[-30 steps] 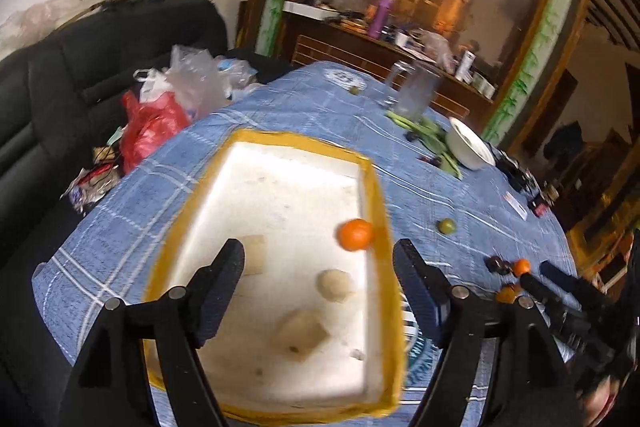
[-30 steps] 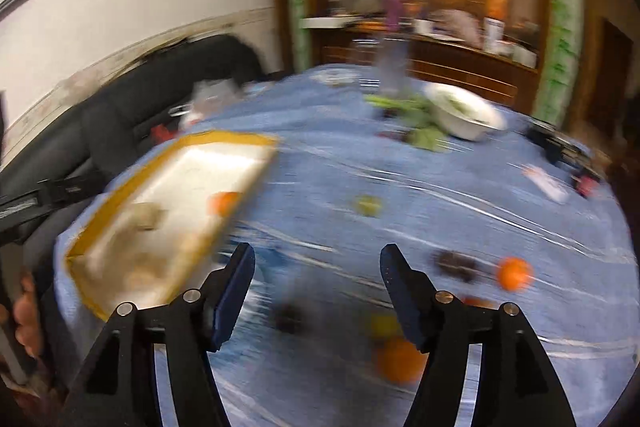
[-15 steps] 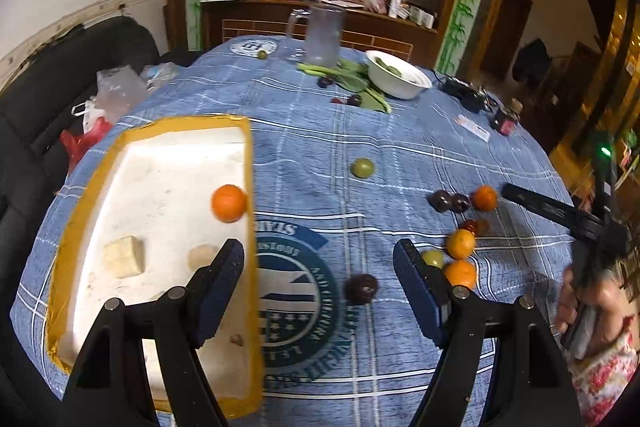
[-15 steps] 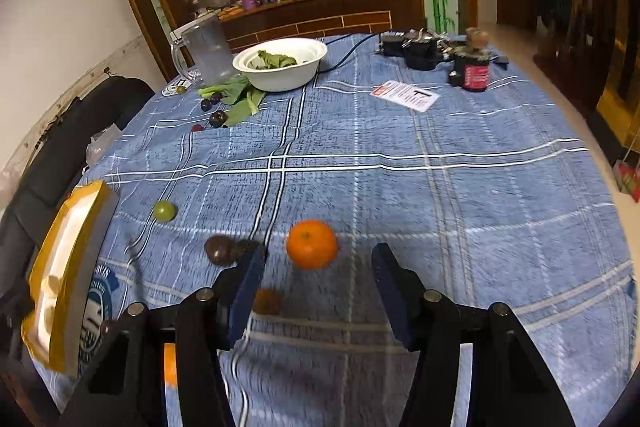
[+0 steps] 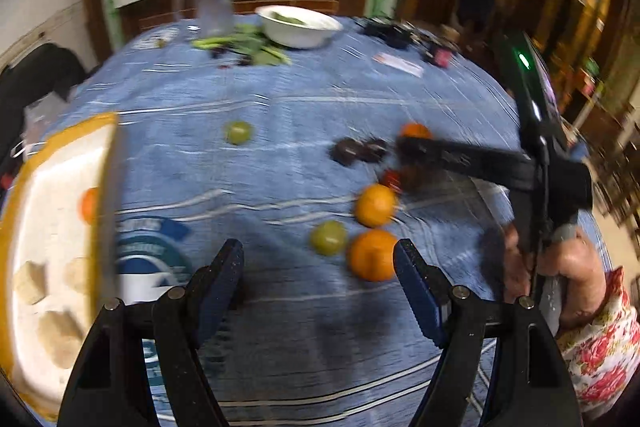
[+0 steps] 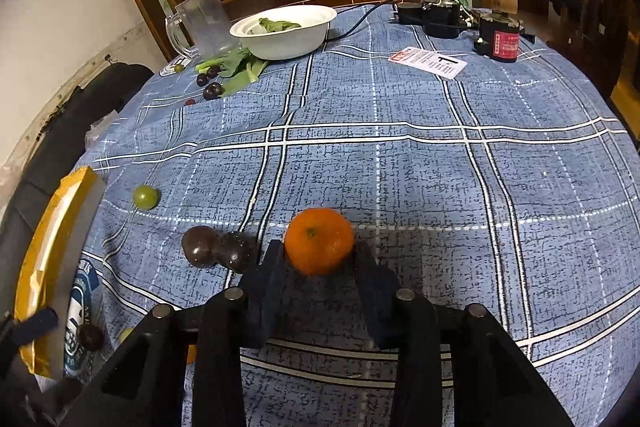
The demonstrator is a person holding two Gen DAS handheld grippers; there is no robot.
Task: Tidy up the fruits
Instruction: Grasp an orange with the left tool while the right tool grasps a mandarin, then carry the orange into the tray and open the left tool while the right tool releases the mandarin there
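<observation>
Blue plaid cloth covers the round counter [image 6: 420, 163], with a dark wooden sideboard behind it at twelve o'clock. In the right wrist view the right claw [image 6: 318, 259] is closing around an orange [image 6: 319, 241]; the fruit sits between the two pads, which look to touch its sides, though how firmly they press I cannot tell. Two dark plums [image 6: 218, 251] lie touching each other at nine o'clock of that orange, and a green fruit [image 6: 145, 196] lies farther out toward ten o'clock, near the yellow-rimmed white tray [image 6: 48, 247] at the counter's left edge. A white bowl [image 6: 286, 31] with greens and a clear jug [image 6: 204, 21] stand at the far side around eleven o'clock, and a printed card [image 6: 428, 62] lies at one o'clock. In the blurred left wrist view the left claw [image 5: 318, 279] hangs released over the cloth with nothing between its pads. Just ahead of it, toward one o'clock, lie a second orange [image 5: 372, 255], touching a green fruit [image 5: 329, 237], and a third orange [image 5: 375, 205] just beyond them. One more orange [image 5: 89, 205] rests inside the tray at nine o'clock, with pale chunks [image 5: 30, 282] nearer the camera. At three o'clock a hand [image 5: 560, 267] in a flowered sleeve [image 5: 600, 347] holds the other tool.
</observation>
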